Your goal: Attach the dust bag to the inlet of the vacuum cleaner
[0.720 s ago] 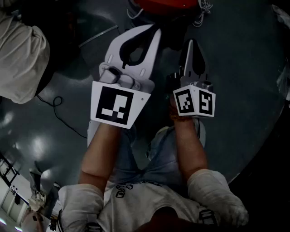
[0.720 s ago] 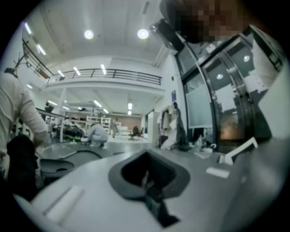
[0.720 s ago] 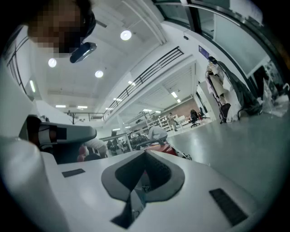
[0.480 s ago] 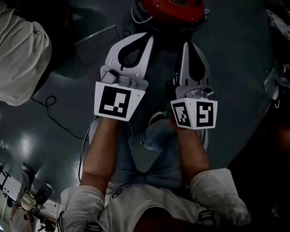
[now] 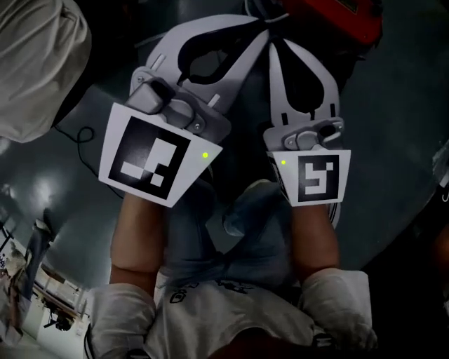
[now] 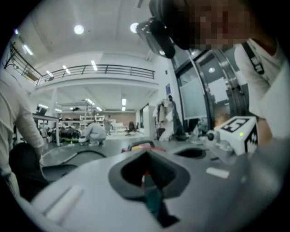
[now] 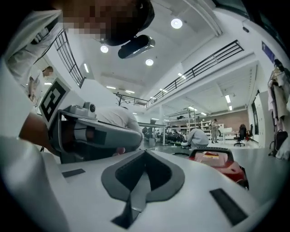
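Nothing had yet been attached: the left gripper (image 5: 262,28) and right gripper (image 5: 274,46) were held empty, fingers pressed together, near the red vacuum cleaner (image 5: 332,17); no dust bag was seen

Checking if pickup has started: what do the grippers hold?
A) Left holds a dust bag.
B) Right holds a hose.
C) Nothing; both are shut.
C: the left gripper and right gripper each show fingers closed together with nothing between; the vacuum sits ahead.
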The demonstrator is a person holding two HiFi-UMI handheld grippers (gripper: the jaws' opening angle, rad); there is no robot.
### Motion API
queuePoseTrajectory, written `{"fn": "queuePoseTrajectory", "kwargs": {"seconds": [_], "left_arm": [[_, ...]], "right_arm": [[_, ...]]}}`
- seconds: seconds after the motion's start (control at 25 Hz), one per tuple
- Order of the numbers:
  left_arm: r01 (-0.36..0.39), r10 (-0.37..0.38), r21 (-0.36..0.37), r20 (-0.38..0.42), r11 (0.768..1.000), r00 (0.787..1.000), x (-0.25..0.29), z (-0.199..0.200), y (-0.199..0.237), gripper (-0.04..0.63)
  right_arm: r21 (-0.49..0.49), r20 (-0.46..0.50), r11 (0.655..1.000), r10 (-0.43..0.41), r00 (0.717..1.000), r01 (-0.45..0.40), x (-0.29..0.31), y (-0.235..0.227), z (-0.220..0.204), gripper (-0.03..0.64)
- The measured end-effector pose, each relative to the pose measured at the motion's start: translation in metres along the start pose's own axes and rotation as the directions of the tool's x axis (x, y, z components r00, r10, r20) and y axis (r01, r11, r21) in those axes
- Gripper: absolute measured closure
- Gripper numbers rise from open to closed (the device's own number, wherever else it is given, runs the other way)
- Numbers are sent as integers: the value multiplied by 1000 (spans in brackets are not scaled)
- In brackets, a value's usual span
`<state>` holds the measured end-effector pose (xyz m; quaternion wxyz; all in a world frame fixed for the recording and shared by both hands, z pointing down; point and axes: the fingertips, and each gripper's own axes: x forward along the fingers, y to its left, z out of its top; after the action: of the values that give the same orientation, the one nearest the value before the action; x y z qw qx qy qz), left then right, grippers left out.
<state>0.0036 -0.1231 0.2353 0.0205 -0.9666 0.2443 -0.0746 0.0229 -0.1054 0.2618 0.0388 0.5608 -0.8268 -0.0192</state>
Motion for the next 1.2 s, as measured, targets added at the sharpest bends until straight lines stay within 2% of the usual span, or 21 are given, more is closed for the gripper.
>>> {"fn": "queuePoseTrajectory", "kwargs": {"seconds": [0.08,0.16,0.2,0.28,0.36,0.4,0.44,0.48,0.6,0.64,0.72,0.8,0.88,1.0,1.2], "left_arm": [[14,-13,6,-50,1000,999,-10,-19,3,591],[37,-34,20,-120,999,992,-23,-51,4,591],[54,-48,33,-167,998,985,-31,-74,4,589],[97,-74,65,-290,993,954,-50,-136,1,496],[116,-78,65,-424,991,902,-74,-209,-7,448],[118,-75,58,-485,991,871,-87,-245,-13,428],[125,-74,58,-541,990,838,-101,-278,-20,406],[140,-75,64,-594,988,801,-114,-309,-28,375],[220,-88,90,-725,971,684,-152,-390,-59,304],[247,-97,89,-753,965,651,-162,-411,-70,289],[287,-119,76,-789,955,603,-177,-445,-89,284],[319,-135,65,-813,946,567,-188,-470,-106,279],[338,-145,54,-832,939,536,-197,-490,-119,275],[348,-143,46,-855,936,498,-204,-513,-130,275],[347,-106,74,-875,935,472,-204,-532,-130,288]], "right_arm": [[-32,-22,998,46,999,-47,4,17,-9,604],[-104,-93,987,116,989,-126,9,38,-26,604],[-144,-169,974,148,974,-173,8,49,-47,603],[-236,-356,927,196,914,-291,5,72,-104,603],[-308,-482,853,242,842,-421,1,99,-160,601],[-309,-536,819,270,800,-483,-3,113,-188,573],[-290,-587,790,298,753,-539,-10,128,-215,503],[-267,-633,763,322,704,-589,-18,142,-242,474],[-211,-745,667,363,559,-715,-46,177,-314,436],[-195,-775,635,367,514,-748,-56,186,-335,423],[-159,-820,585,370,436,-795,-72,200,-371,411],[-126,-848,554,370,379,-823,-86,213,-399,405],[-104,-863,539,370,345,-836,-96,223,-418,402],[-99,-871,528,364,330,-843,-102,234,-436,402],[-93,-885,511,350,306,-855,-104,241,-456,402]]}}
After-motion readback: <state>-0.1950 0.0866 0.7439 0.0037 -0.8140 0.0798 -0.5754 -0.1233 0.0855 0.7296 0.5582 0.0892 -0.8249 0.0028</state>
